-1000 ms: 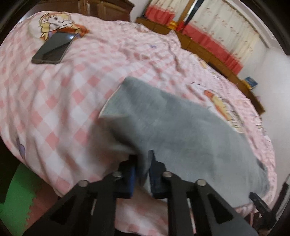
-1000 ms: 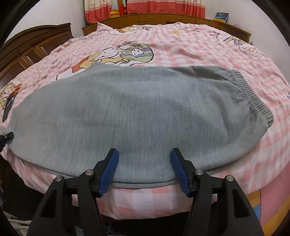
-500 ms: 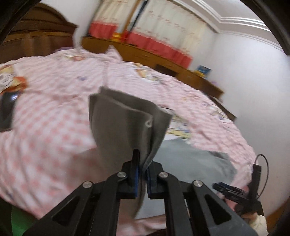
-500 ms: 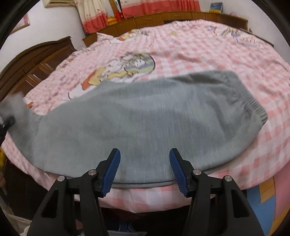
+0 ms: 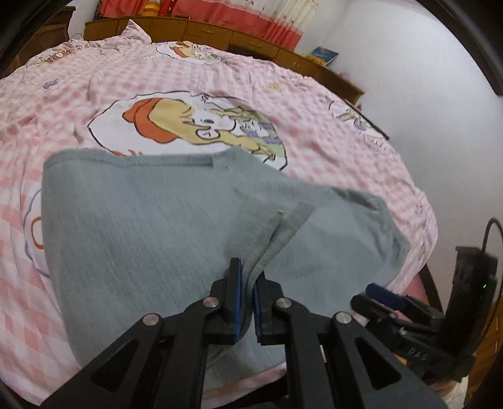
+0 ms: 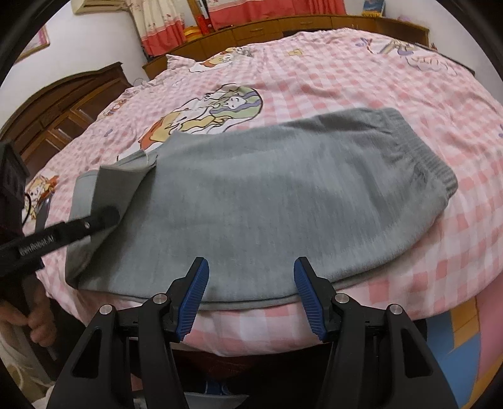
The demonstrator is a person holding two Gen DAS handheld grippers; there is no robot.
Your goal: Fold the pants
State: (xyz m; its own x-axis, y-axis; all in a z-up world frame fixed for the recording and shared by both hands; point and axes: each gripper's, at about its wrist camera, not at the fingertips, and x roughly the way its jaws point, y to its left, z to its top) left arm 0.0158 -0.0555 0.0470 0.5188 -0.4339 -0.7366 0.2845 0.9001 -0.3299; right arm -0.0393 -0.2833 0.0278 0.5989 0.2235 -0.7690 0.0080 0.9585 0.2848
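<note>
Grey knit pants (image 6: 267,201) lie across the pink checked bed, with the ribbed waistband (image 6: 421,157) at the right. My left gripper (image 5: 246,277) is shut on the leg hem (image 5: 270,232) and holds it lifted over the rest of the pants (image 5: 132,220). In the right wrist view the left gripper (image 6: 110,215) comes in from the left, with the leg end folded back toward the waistband. My right gripper (image 6: 251,277) stands open just above the near edge of the pants, and its pads touch no cloth.
The bed (image 6: 361,81) carries a pink checked sheet with cartoon prints. A wooden wardrobe (image 6: 63,103) stands at the left and a low wooden cabinet (image 6: 283,28) with red curtains runs along the far wall. A hand (image 6: 34,317) holds the left gripper's handle.
My left gripper has lifted the leg hem off the bed's left side and carried it right over the pants, folding the leg back. The right gripper has hardly moved.
</note>
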